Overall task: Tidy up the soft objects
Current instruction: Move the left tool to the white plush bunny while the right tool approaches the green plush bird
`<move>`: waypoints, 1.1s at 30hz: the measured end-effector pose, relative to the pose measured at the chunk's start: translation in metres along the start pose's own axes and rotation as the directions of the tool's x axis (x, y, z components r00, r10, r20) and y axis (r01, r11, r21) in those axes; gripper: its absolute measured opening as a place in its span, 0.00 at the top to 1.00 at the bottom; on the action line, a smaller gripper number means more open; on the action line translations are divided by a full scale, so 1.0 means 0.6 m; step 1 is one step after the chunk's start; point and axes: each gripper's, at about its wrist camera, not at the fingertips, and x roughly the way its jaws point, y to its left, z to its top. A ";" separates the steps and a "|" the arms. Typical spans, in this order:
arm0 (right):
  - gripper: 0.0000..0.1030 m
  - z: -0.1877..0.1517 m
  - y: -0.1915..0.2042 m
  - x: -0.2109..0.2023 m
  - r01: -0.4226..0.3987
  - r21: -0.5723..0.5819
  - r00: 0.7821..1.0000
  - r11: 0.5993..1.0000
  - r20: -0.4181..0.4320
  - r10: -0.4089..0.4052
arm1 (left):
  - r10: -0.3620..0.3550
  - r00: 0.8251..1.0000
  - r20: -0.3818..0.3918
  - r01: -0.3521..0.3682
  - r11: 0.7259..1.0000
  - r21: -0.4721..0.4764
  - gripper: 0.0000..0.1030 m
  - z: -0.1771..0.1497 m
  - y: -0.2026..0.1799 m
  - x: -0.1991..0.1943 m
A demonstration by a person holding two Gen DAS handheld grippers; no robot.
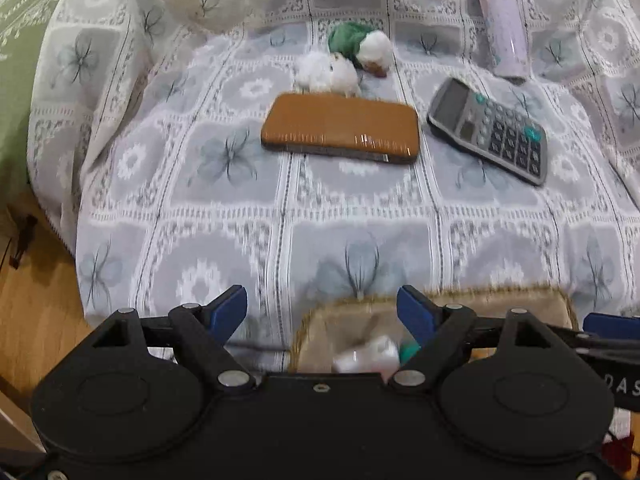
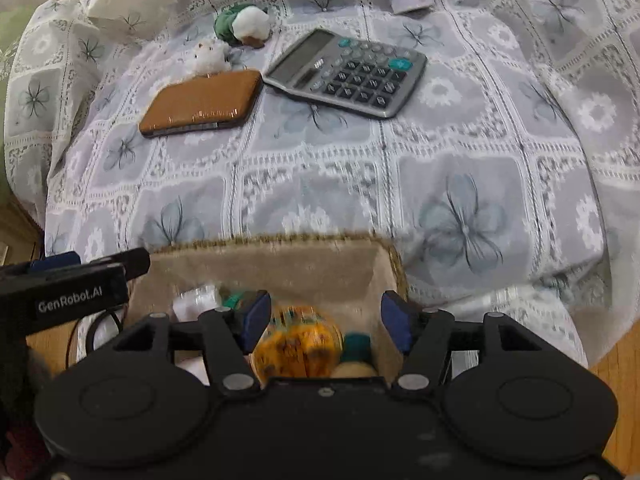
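A beige fabric basket [image 2: 280,268] stands at the near edge of the cloth-covered surface; it also shows in the left wrist view [image 1: 500,304]. It holds an orange plush toy [image 2: 298,346], a white soft toy [image 2: 198,300] and green pieces. A white fluffy toy [image 1: 326,74] and a green-and-white plush [image 1: 362,46] lie at the far side. My left gripper [image 1: 322,312] is open and empty over the basket's left rim. My right gripper [image 2: 324,320] is open above the orange plush.
A brown case [image 1: 340,128], a grey calculator [image 1: 490,130] and a lilac bottle [image 1: 504,20] lie on the floral cloth [image 1: 240,220]. A wooden floor [image 1: 32,300] lies to the left. A green cushion [image 1: 16,60] is at the far left.
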 end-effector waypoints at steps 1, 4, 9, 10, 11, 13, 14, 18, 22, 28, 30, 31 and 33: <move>0.38 0.011 0.001 0.002 -0.004 -0.002 1.000 1.000 0.008 0.004 | 0.000 1.000 0.004 0.000 1.000 -0.002 0.22 0.011 0.002 0.005; 0.37 0.045 0.008 0.004 -0.011 -0.016 0.999 1.000 0.039 0.011 | 0.002 1.000 0.018 -0.002 1.000 -0.009 0.22 0.044 0.007 0.023; 0.35 0.114 0.022 0.008 -0.012 -0.052 0.994 0.999 0.108 0.018 | 0.011 0.999 0.045 -0.010 1.000 -0.010 0.22 0.100 0.013 0.055; 0.34 0.130 0.025 0.010 -0.013 -0.057 0.992 0.998 0.122 0.020 | 0.011 0.999 0.050 -0.011 1.000 -0.011 0.22 0.112 0.015 0.062; 0.33 0.147 0.028 0.012 -0.013 -0.063 0.990 0.998 0.137 0.021 | 0.012 0.998 0.056 -0.011 1.000 -0.013 0.22 0.122 0.017 0.067; 0.32 0.178 0.033 0.018 -0.009 -0.069 0.986 0.998 0.166 0.020 | 0.010 0.998 0.067 -0.009 1.000 -0.015 0.22 0.146 0.020 0.081; 0.32 0.194 0.034 0.022 -0.008 -0.071 0.984 0.997 0.176 0.020 | 0.008 0.998 0.070 -0.007 1.000 -0.014 0.22 0.157 0.021 0.088; 0.30 0.261 0.038 0.046 -0.006 -0.058 0.977 0.998 0.212 0.018 | -0.008 0.997 0.077 0.010 1.000 -0.019 0.21 0.204 0.028 0.123; 0.29 0.320 0.039 0.079 -0.012 -0.041 0.974 0.999 0.226 0.021 | -0.021 0.996 0.081 0.022 1.000 -0.013 0.16 0.245 0.029 0.159; 0.22 0.382 0.047 0.134 -0.010 -0.040 0.973 0.999 0.232 0.019 | -0.050 0.996 0.071 0.051 0.999 -0.014 0.16 0.290 0.034 0.206; 0.21 0.400 0.055 0.153 -0.006 -0.044 0.971 0.999 0.237 0.016 | -0.052 0.997 0.063 0.053 0.998 -0.017 0.16 0.299 0.035 0.220; 0.19 0.406 0.058 0.159 -0.005 -0.046 0.970 0.999 0.241 0.015 | -0.053 0.997 0.059 0.054 0.998 -0.019 0.16 0.303 0.036 0.226; 0.18 0.419 0.065 0.173 -0.006 -0.049 0.970 0.999 0.244 0.018 | -0.062 0.997 0.053 0.063 0.998 -0.026 0.16 0.309 0.039 0.239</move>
